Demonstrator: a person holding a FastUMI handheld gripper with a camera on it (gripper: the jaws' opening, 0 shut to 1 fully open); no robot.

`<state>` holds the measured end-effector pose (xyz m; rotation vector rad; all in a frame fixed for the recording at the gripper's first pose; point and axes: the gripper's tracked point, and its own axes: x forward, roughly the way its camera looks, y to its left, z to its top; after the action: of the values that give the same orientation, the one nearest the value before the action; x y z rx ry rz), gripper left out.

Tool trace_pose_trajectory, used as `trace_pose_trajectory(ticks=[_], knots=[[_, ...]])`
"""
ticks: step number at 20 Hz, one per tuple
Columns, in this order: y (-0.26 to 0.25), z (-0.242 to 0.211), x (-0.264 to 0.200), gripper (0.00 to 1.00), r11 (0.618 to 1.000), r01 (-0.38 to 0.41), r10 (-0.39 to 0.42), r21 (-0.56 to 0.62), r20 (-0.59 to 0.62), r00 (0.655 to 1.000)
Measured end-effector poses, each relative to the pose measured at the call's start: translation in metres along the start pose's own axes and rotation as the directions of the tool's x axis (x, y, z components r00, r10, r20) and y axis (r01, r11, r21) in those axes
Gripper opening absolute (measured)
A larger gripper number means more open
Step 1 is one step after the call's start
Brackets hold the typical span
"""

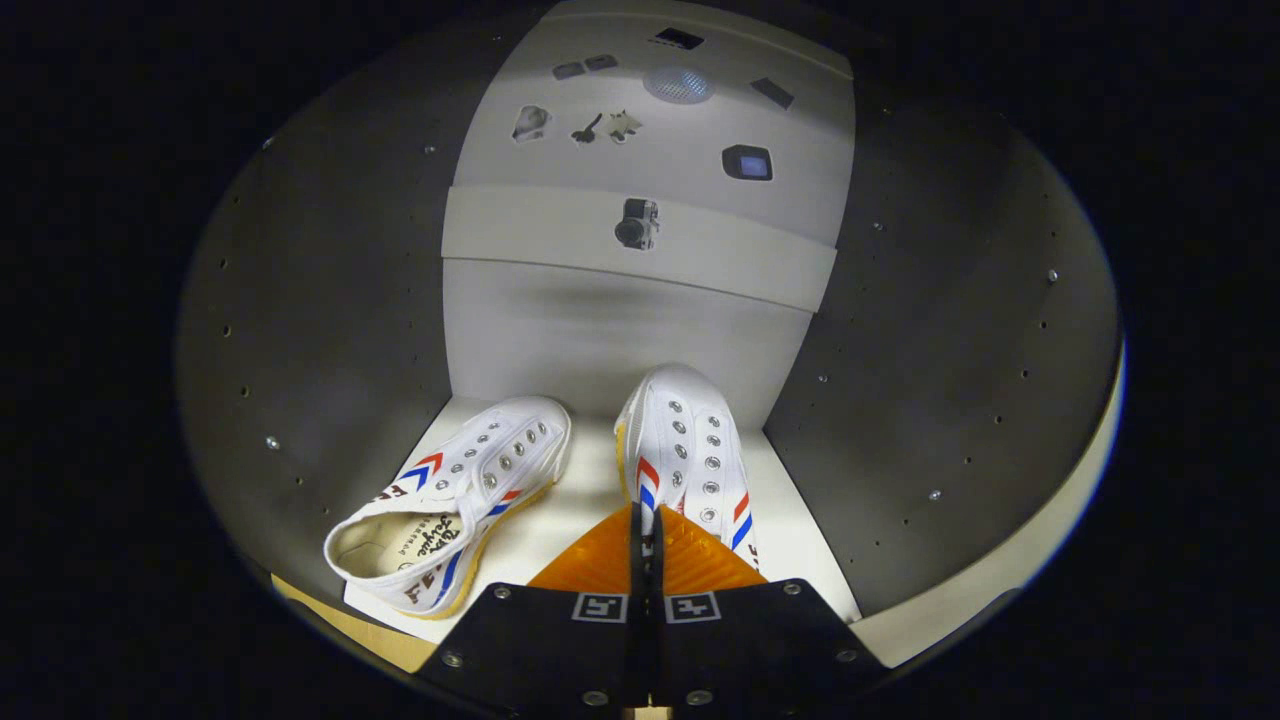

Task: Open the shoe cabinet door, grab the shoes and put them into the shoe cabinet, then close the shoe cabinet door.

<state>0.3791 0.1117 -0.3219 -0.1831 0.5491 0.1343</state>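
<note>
I am looking into the open shoe cabinet [330, 330]. Two white canvas shoes with red and blue stripes rest on its white floor [590, 500]. The left shoe [455, 495] lies leaning on its side, with its opening facing me. The right shoe [685, 450] points toward the back wall, and its heel end is hidden under my fingers. My gripper [646, 535] has its orange fingers [600, 560] nearly together. A thin edge of the right shoe's collar is pinched between them.
Dark side walls with rows of small holes close in on both sides, the right one [950, 380] near the right shoe. The white back panel [600, 330] stands just beyond the toes. A pale ledge with small pictures [640, 225] sits higher up.
</note>
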Motion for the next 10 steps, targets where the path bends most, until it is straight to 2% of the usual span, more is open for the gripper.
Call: trace_pose_trajectory(ticks=[4,8,10], knots=[[0.0041,-0.0035,0.0107,0.00,1.000,-0.012,0.012,0.023,0.000,1.000],[0.0039,-0.0062,0.0126,0.05,1.000,-0.012,0.011,0.019,0.010,1.000],[-0.0013,-0.0004,0.0051,0.09,1.000,0.013,-0.013,0.005,0.039,0.999]])
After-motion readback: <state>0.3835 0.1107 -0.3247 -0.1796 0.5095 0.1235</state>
